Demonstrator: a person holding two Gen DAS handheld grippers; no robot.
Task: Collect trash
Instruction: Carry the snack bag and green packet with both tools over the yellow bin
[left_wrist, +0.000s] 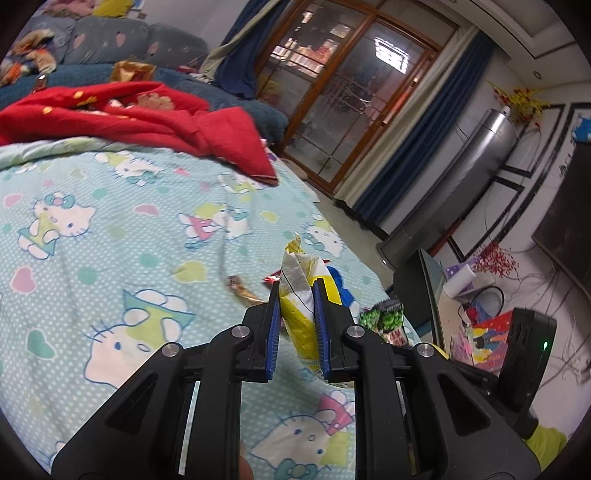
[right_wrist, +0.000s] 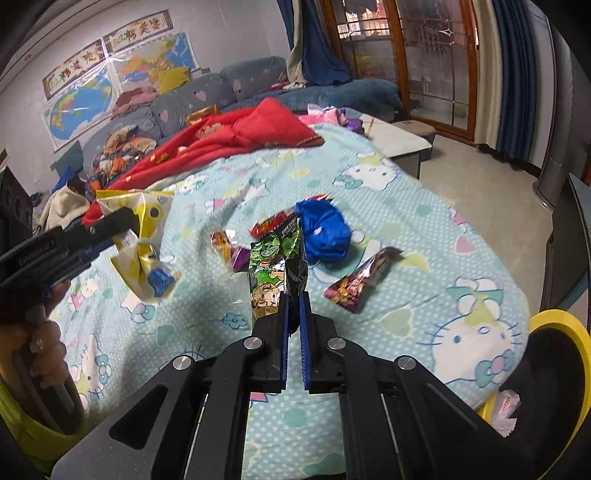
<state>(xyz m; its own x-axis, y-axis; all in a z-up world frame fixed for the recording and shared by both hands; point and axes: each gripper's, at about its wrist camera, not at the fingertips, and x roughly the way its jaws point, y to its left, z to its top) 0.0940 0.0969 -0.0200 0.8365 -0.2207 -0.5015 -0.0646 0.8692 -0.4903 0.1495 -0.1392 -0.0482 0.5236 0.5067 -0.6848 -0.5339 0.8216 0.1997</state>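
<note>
A bed sheet (right_wrist: 424, 258) in pale green with a cartoon-cat print covers the bed. A red blanket (right_wrist: 240, 136) lies crumpled at its far side. Beyond it stands a grey-blue sofa (right_wrist: 207, 98) with heart motifs, piled with clothes. Two maps (right_wrist: 79, 99) hang on the far left wall. A wood-framed glass door (right_wrist: 436, 62) with blue curtains (right_wrist: 513, 74) occupies the far right.
</note>
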